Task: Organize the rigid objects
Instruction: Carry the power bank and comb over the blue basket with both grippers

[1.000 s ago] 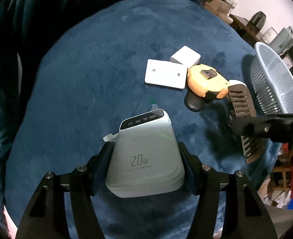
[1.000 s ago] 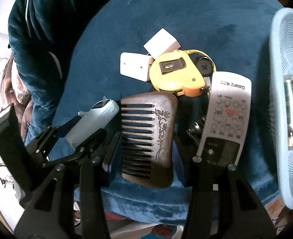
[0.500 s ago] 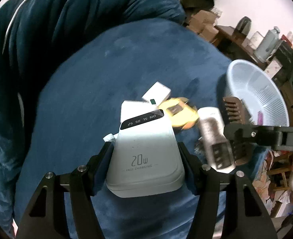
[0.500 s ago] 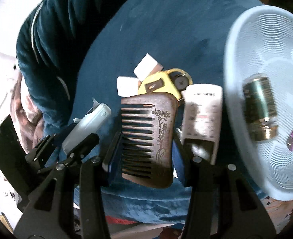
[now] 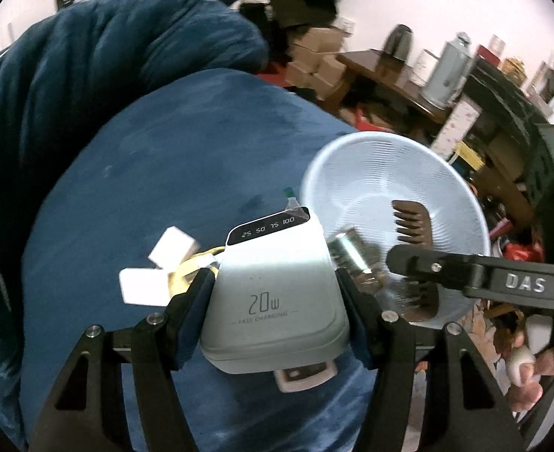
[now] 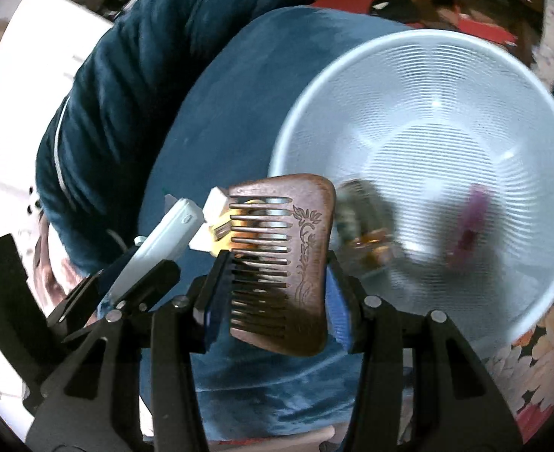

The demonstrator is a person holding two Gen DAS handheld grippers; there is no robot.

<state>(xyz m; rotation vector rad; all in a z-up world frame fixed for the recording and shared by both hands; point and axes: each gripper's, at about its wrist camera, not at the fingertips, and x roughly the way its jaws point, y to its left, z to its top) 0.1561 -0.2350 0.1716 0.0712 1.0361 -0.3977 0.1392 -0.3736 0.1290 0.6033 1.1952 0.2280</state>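
My left gripper (image 5: 277, 301) is shut on a pale green power bank (image 5: 273, 293) marked 20W, held above the blue cushion beside the white mesh basket (image 5: 352, 173). My right gripper (image 6: 277, 282) is shut on a brown wooden comb (image 6: 299, 256) with a carved vine, at the near left rim of the white mesh basket (image 6: 446, 86). In the left wrist view the comb (image 5: 412, 222) hangs over the basket's inside. A metal cylinder (image 6: 359, 211) and a purple item (image 6: 469, 222) lie blurred in the basket.
On the blue cushion (image 5: 156, 173) lie two white blocks (image 5: 171, 248) and a yellow tape measure (image 5: 190, 271), left of the power bank. A remote's end (image 5: 303, 374) shows under it. Cluttered shelves and a wooden table (image 5: 382, 67) stand behind. A hand (image 5: 533, 369) grips the right tool.
Both grippers have risen and swung right, toward the basket, each keeping its object. The basket now fills the right wrist view, and the remote has dropped out of that view.
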